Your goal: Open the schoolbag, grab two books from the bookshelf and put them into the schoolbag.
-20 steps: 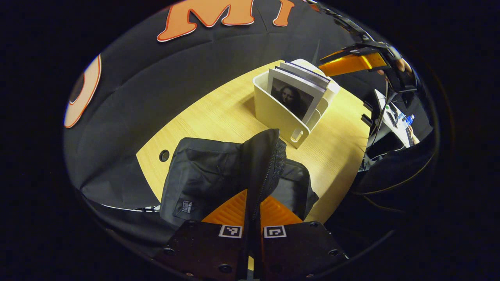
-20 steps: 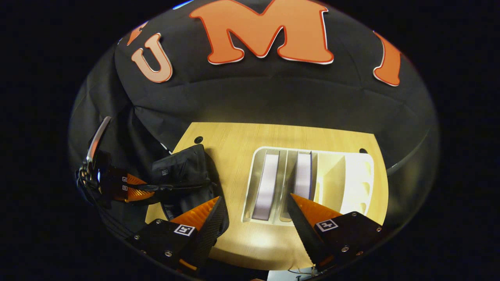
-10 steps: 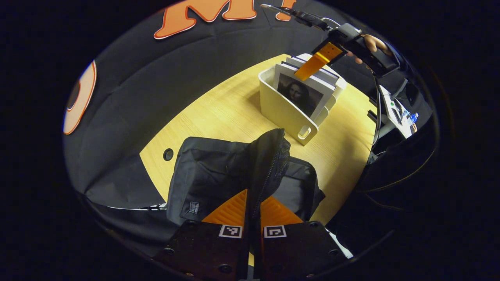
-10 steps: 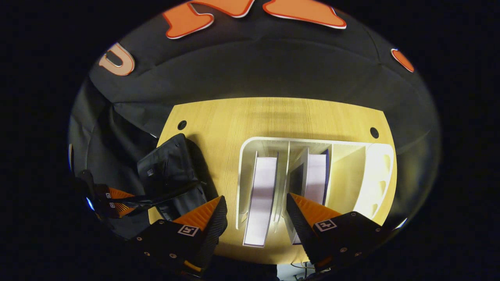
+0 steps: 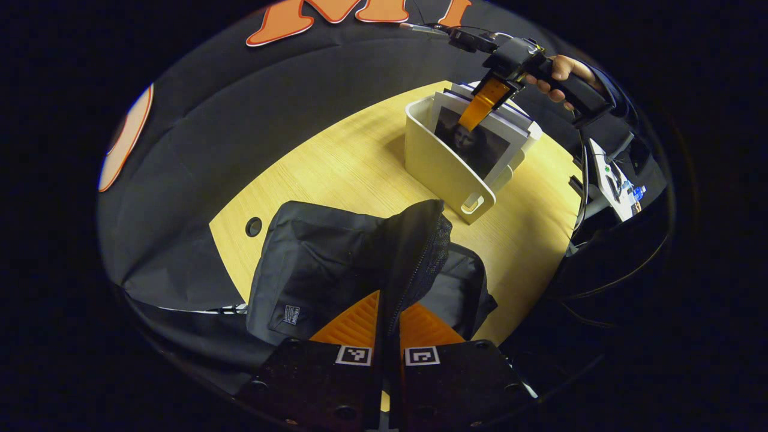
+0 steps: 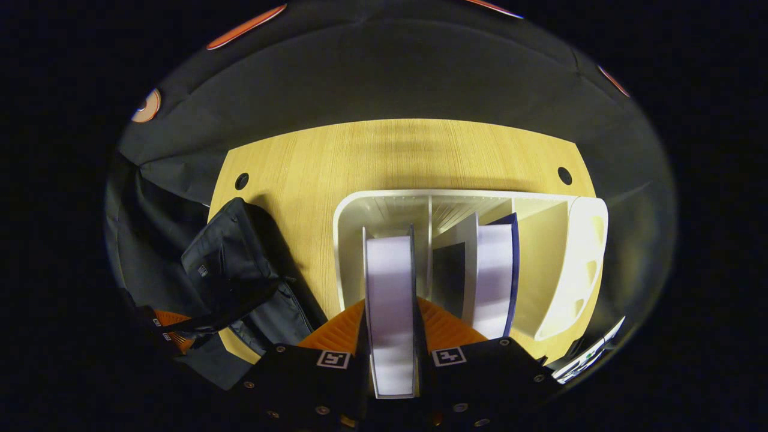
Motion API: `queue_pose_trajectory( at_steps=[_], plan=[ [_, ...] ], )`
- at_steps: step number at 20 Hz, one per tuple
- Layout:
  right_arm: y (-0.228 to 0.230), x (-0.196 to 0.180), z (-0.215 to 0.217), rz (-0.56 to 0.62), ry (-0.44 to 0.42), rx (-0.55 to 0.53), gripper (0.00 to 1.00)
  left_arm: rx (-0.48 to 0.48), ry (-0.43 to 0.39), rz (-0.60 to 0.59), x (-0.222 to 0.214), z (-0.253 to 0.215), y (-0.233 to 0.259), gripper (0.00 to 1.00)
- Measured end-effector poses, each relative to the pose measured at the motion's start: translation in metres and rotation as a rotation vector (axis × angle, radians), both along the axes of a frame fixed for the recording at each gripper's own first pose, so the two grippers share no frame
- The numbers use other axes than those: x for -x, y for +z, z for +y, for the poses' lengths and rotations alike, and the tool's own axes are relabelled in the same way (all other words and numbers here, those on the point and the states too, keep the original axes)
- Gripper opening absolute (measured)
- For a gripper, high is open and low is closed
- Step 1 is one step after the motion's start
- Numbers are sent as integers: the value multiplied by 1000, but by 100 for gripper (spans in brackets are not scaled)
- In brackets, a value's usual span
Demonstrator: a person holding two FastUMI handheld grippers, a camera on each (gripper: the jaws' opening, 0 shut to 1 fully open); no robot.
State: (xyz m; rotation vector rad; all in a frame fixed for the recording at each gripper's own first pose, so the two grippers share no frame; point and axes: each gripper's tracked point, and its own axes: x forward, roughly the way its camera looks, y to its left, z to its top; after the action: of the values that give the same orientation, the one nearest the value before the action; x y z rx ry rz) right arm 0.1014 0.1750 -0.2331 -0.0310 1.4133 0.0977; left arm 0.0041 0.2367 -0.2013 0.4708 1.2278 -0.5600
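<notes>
Left hand-held gripper [image 5: 387, 312] is clamped on the schoolbag [image 5: 336, 270] flap, holding it raised so the mouth is open; the bag lies at the counter [image 5: 360, 174] edge nearest us, toward its left corner. Right hand-held gripper [image 6: 390, 327] is closed on the first book [image 6: 390, 300], fingers on either side, in the leftmost slot of the white bookshelf [image 6: 384, 201] mid-counter. Second book [image 6: 493, 276] stands in the next slot. To do this step well, we judge: pull straight up along the slot so the book clears the dividers and the shelf does not tip, keep the grip firm, keep the flap lifted, then swing over and drop into the opening.
</notes>
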Motion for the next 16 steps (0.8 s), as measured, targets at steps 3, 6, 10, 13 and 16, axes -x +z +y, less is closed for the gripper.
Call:
queue_pose_trajectory(
  at_steps=[3,6,10,13,16],
  plan=[
    [16,5,-1,-10,-7,-21,31,-8,-5,-8,-2,-1,0,6],
    [45,6,-1,-50,-16,-78,30,-23,-16,-17,-6,-3,5,5],
    [85,14,-9,-100,-45,-163,29,-30,-23,-29,-12,-11,9,4],
    [115,25,-21,-145,-51,-196,29,-21,-22,-32,-14,-21,10,4],
    [142,40,-27,-187,-64,-252,28,-11,-16,-34,-16,-25,11,4]
  ],
)
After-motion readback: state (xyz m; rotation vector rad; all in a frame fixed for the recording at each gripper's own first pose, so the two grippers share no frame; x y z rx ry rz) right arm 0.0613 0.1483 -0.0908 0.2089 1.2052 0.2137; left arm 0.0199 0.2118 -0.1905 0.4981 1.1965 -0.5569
